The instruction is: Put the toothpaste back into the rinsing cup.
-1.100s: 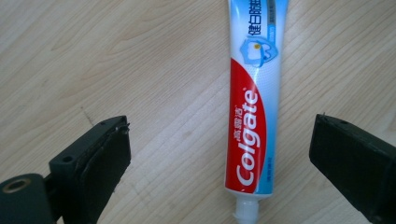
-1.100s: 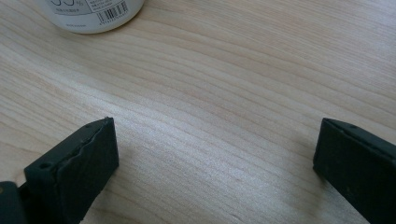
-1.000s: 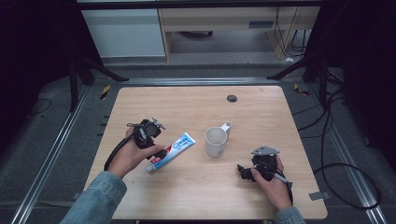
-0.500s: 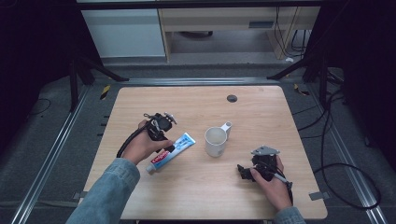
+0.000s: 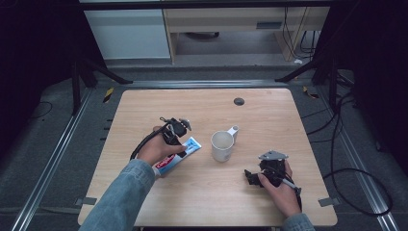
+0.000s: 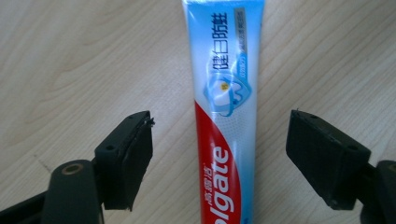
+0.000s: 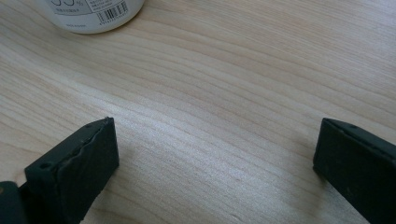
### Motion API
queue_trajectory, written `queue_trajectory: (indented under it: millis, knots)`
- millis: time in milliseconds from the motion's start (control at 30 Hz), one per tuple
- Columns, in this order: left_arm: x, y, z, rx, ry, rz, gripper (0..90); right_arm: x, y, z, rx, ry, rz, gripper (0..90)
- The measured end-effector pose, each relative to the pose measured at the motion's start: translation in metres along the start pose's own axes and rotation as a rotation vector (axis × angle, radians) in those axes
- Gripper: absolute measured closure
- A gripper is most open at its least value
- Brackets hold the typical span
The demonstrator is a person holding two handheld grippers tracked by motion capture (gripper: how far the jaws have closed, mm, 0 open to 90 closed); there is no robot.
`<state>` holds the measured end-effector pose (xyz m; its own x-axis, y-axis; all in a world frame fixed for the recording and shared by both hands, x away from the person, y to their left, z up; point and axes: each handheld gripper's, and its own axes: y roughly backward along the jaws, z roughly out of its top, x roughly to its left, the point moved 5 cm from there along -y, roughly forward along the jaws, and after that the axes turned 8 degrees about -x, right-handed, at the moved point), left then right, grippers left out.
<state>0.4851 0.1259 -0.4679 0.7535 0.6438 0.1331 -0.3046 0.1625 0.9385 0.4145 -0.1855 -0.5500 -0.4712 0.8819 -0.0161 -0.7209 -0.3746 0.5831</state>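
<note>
1. Left gripper (image 6: pixel 219 154): jaws spread wide, gripping nothing.
2. Red, white and blue toothpaste tube (image 6: pixel 224 107): flat on the light wooden table (image 6: pixel 70 56), lengthwise between the left jaws, clear of both pads.
3. Right gripper (image 7: pixel 215 154): jaws wide apart, empty, over bare wood.
4. White mug (image 7: pixel 95 14): beyond the right jaws.

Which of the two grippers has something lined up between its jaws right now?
The left gripper: its open jaws straddle the toothpaste tube lying flat on the table. The right gripper, also open, has bare wood between its jaws, short of the white mug.
</note>
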Motion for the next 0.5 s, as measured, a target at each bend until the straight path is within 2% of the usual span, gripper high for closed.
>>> queue_trajectory:
  millis: [200, 233, 500]
  knots:
    - [-0.004, -0.014, 0.004, 0.02, -0.002, -0.014, 27.6, 0.0, 0.0, 0.0, 0.0, 0.0, 0.0, 0.4]
    - [-0.004, -0.021, 0.005, 0.033, 0.0, -0.014, 30.0, 0.0, 0.0, 0.0, 0.0, 0.0, 0.0, 0.4]
    - [-0.004, -0.037, 0.008, 0.058, 0.014, -0.029, 34.0, 0.0, 0.0, 0.0, 0.001, -0.001, 0.0, 0.4]
